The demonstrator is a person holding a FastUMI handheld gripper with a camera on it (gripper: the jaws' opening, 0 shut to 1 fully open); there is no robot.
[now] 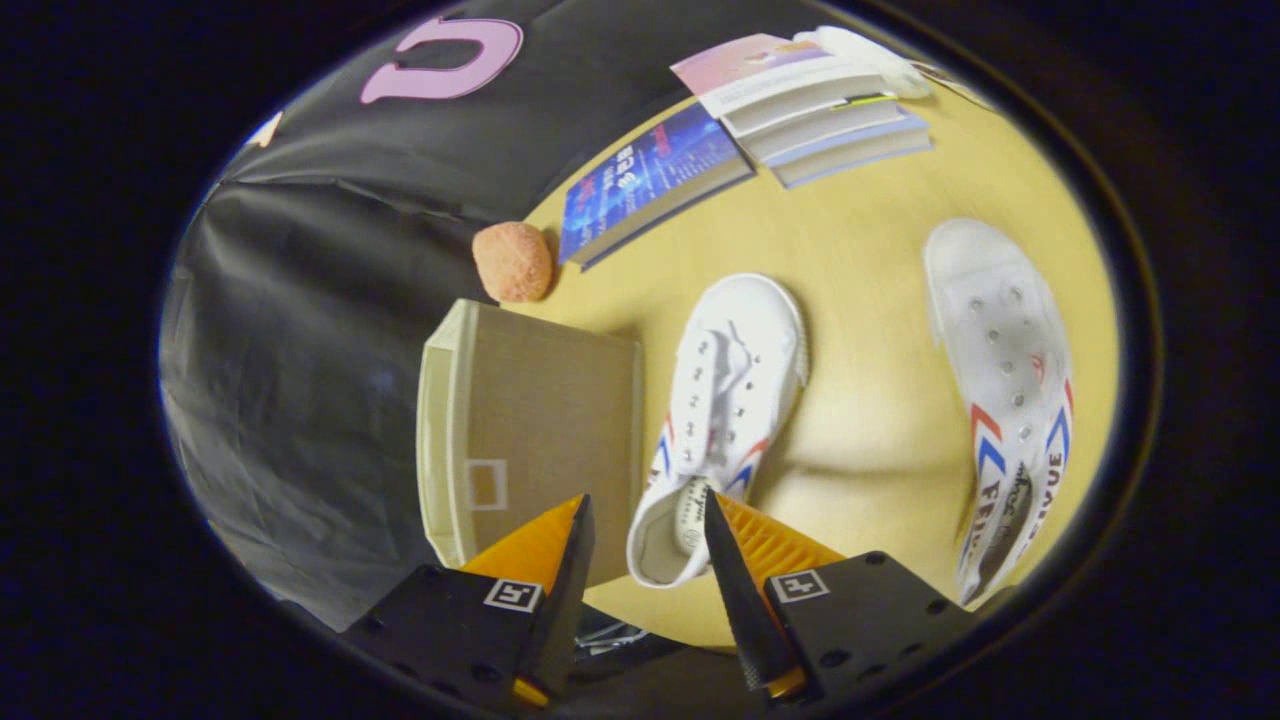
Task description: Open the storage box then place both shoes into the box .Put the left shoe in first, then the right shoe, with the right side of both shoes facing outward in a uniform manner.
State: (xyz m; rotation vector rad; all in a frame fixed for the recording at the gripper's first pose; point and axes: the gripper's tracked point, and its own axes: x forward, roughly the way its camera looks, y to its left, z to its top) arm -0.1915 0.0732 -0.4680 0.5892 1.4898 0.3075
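The storage box (530, 430) stands on the yellow table (870, 300) against the black wall, its beige lid closed. A white canvas shoe (725, 405) with red and blue stripes lies right beside the box, its heel opening between my fingertips. A second matching shoe (1005, 385) lies farther right, apart from the first. My gripper (648, 508) hovers above the near shoe's heel and the box's corner, open, its orange-and-black fingers (560, 545) holding nothing.
A round orange sponge-like ball (512, 262) rests beyond the box by the wall. A blue book (650, 180) and a stack of books (810, 105) lie at the table's far side. Bare tabletop spans between the two shoes.
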